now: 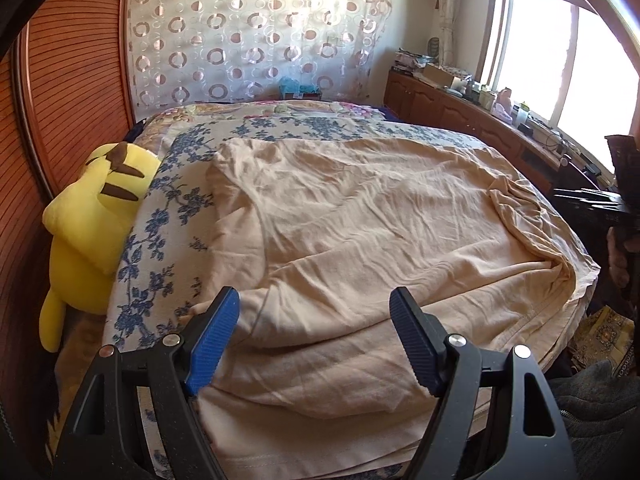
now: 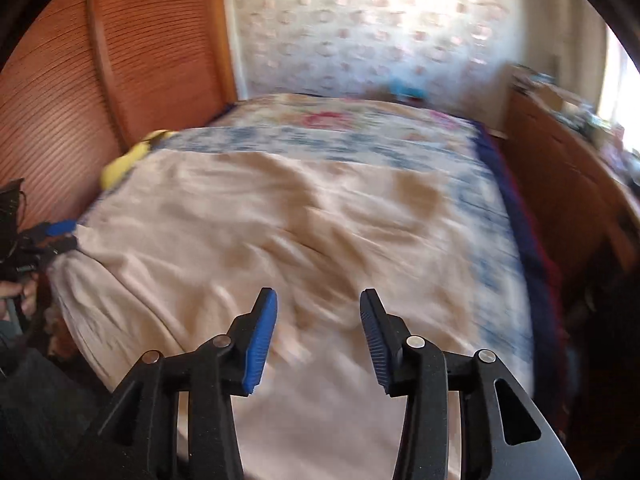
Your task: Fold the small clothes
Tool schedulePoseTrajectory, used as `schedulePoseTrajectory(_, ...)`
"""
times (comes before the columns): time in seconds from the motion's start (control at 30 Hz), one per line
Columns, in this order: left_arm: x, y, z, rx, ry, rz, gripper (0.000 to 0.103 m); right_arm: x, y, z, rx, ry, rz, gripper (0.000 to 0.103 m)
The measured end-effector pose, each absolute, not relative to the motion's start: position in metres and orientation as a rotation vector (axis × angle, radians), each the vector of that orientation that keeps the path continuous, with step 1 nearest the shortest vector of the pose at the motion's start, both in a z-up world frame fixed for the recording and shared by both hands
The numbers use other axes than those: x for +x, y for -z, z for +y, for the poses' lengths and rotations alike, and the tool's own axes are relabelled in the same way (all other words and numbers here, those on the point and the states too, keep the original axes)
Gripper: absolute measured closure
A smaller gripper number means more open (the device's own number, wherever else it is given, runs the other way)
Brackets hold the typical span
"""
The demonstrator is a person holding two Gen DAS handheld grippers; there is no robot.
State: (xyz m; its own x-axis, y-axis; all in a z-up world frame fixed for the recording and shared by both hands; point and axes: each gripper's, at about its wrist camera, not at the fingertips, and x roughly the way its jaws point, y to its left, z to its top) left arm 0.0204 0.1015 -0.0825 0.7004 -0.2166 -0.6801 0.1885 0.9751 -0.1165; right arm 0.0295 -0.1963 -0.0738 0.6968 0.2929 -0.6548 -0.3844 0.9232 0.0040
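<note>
A large pale peach garment [image 1: 360, 220] lies spread and wrinkled over the bed; the blurred right wrist view shows the same garment [image 2: 280, 220]. My left gripper [image 1: 314, 300] hovers over the garment's near edge with its blue pads wide apart and nothing pinched between them. From the right wrist view the left gripper [image 2: 60, 236] sits by the cloth's left corner. My right gripper [image 2: 318, 300] is open above the cloth, holding nothing. It also appears as the dark right gripper [image 1: 592, 196] at the bed's right side, with a hand [image 1: 618, 248] behind it.
A blue-flowered bedspread [image 1: 180, 208] lies under the garment. A yellow plush toy [image 1: 92, 224] leans against the ribbed wooden panel [image 1: 60, 80] on the left. A wooden cabinet [image 1: 460, 104] with clutter on top runs under the window on the right.
</note>
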Motion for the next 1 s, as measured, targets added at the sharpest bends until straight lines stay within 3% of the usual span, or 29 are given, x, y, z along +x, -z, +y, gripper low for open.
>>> schedulePoseTrajectory(0.27,0.014,0.092,0.132,-0.077,0.15,0.778,0.025,0.091,0.112,-0.134,-0.208,-0.392,0.775,0.058)
schedulePoseTrajectory(0.33,0.013,0.096,0.138,-0.088,0.136,0.779,0.025,0.099,0.118,-0.131,-0.214,-0.381,0.79,0.08)
schedulePoseTrajectory(0.37,0.012,0.097,0.141,-0.093,0.128,0.78,0.025,0.099,0.12,-0.131,-0.219,-0.386,0.797,0.1)
schedulePoseTrajectory(0.67,0.008,0.101,0.152,-0.124,0.1,0.77,0.025,0.031,0.085,-0.204,-0.174,-0.327,0.708,0.101)
schedulePoseTrajectory(1.0,0.009,0.106,0.156,-0.148,0.068,0.778,0.025,-0.024,0.08,-0.286,-0.14,-0.15,0.797,0.101)
